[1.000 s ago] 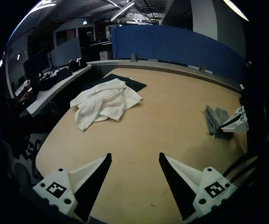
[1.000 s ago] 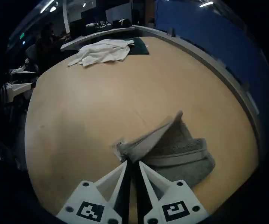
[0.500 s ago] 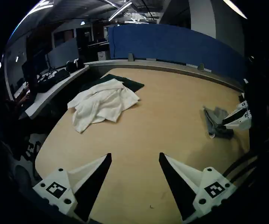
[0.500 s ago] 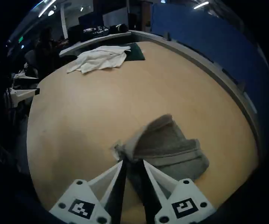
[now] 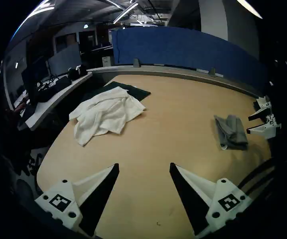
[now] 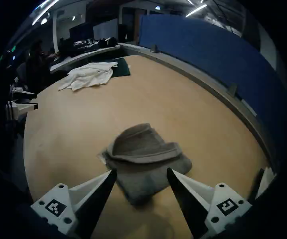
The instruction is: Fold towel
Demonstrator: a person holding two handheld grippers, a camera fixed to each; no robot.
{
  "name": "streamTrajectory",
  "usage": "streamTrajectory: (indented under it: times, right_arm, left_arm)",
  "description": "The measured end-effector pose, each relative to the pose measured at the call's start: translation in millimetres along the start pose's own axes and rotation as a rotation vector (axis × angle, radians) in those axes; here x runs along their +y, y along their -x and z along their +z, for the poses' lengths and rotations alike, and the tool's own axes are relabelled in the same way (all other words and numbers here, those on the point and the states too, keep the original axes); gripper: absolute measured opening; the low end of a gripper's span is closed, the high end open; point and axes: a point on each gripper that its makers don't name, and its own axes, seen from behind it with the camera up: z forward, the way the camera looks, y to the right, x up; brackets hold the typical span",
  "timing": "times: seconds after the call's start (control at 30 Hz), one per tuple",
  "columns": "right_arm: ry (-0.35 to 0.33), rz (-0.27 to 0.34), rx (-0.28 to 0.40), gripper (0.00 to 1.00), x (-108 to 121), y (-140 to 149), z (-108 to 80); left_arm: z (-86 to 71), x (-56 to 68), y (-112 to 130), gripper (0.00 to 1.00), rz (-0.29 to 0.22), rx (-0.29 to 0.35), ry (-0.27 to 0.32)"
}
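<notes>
The left claw [image 5: 143, 164] hangs spread and empty over the near edge of the bench [image 5: 175, 119]. A white towel [image 5: 105, 113] lies crumpled by the far left edge. Near the right edge the grey towel [image 6: 145, 157] lies folded. The right claw [image 6: 140, 170], which pinched it a moment ago, has released it and stands spread. This fold seems finished.

I'm looking at an open-plan office. A long blue fabric partition screen [image 5: 191, 47] stands along the far edge of the broad, pale wooden desk with a rounded rim [image 5: 175, 103], the way workstation dividers do. Beside it runs a second, white-topped desk [image 5: 48, 104] crowded with dark computer monitors [image 5: 34, 75] and other dark equipment. In the right gripper view I see a person [image 6: 34, 57] seated at that neighbouring workstation. Overhead, long fluorescent strip lights [image 5: 125, 7] hang under an exposed dark ceiling.
</notes>
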Motion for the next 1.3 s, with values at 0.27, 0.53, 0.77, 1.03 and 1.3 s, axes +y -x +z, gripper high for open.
streamTrajectory:
  times: [0.27,0.53,0.77,1.03,1.3]
  right_arm:
    - [0.012,0.036,-0.002,1.0,3,11,-5.2]
    - [0.019,0.044,-0.01,1.0,2,20,-3.2]
    - [0.023,0.053,-0.036,1.0,-2,37,2.3]
    - [0.022,0.069,-0.089,0.95,-9,68,15.1]
    - [0.007,0.103,-0.122,0.68,-14,84,23.4]
  left_arm:
    - [-0.7,4.8,-5,0.94,0.009,0.006,0.005]
    - [-3.3,5.3,-5,0.94,0.01,0.007,0.005]
    - [-4.6,4.1,-3,0.94,0.008,0.007,0.001]
    - [-5.0,0.6,0,0.94,0.006,0.005,-0.003]
    - [-5.1,-2.9,4,0.94,0.003,0.001,-0.007]
